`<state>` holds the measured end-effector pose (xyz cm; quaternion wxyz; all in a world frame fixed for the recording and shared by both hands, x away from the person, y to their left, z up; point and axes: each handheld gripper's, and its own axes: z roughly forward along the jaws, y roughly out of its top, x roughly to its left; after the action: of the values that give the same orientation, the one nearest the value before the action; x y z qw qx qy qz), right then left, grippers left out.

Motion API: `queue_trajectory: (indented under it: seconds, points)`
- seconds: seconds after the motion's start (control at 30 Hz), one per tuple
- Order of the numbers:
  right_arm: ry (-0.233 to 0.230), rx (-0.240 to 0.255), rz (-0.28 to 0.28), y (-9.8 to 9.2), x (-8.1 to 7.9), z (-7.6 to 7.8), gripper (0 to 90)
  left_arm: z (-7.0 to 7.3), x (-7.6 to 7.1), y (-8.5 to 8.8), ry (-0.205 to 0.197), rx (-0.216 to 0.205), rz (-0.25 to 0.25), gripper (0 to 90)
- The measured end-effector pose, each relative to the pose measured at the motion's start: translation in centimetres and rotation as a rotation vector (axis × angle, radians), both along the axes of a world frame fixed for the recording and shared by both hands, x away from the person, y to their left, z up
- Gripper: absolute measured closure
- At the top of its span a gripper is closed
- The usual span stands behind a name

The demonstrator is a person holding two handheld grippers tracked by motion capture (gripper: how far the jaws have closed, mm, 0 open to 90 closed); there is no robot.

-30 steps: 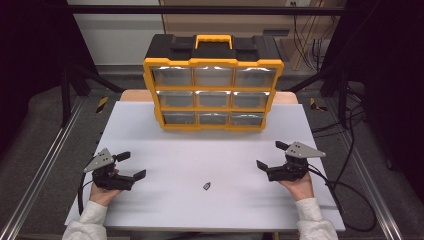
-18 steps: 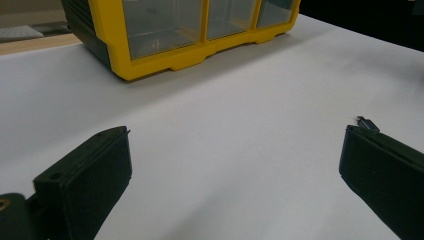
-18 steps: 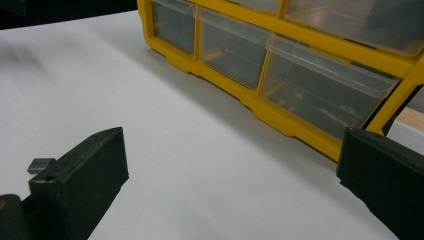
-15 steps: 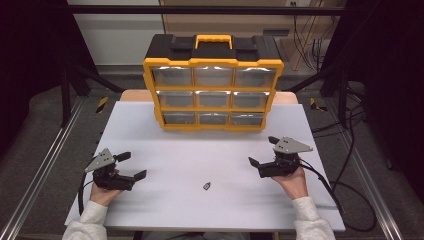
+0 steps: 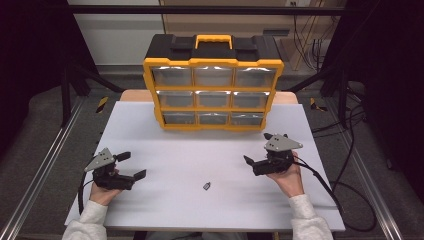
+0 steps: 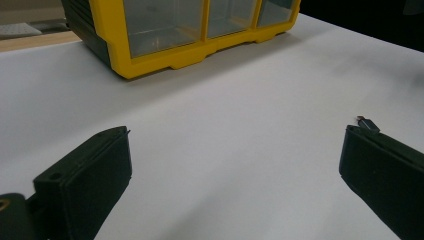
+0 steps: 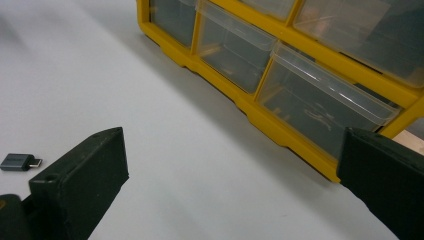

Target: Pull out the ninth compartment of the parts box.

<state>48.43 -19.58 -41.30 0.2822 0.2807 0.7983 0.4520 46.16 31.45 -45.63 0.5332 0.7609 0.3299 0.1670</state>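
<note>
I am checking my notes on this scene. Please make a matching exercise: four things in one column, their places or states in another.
1. small adapter
2. drawer organizer
3. left gripper
4. right gripper

A. stands at the table's far edge
B. open, near the right side
C. lies between both grippers
D. open, near the left side

Pairs: 1-C, 2-A, 3-D, 4-B

I am seeing open white worktop (image 5: 210, 150) lying between my left tongs (image 5: 131, 166) and right tongs (image 5: 250, 165), with just a small grey adapter (image 5: 206, 186) sitting there. The yellow drawer organizer (image 5: 213, 90) is blocking the far edge.
</note>
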Motion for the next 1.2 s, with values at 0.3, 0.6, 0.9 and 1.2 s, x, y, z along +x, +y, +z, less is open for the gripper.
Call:
queue_trajectory:
  seconds: [0.3, 0.6, 0.9, 1.2]
  points:
    - [-0.035, -0.08, 0.006, 1.1, 0.8, 1.3, 0.5, 0.0, 0.0, 0.0, 0.0, 0.006, 0.003, 0.0]
    - [-0.047, -0.151, -0.002, 1.9, 1.6, 1.7, 0.8, 0.0, 0.0, 0.0, -0.002, 0.008, 0.005, 0.0]
    - [-0.053, -0.218, -0.003, 2.3, 2.2, 2.0, 1.2, 0.0, 0.0, -0.1, 0.0, 0.012, 0.005, 0.0]
    - [-0.078, -0.33, 0.006, 3.3, 2.7, 2.2, 1.5, 0.0, 0.0, -0.1, -0.002, 0.014, 0.005, 0.0]
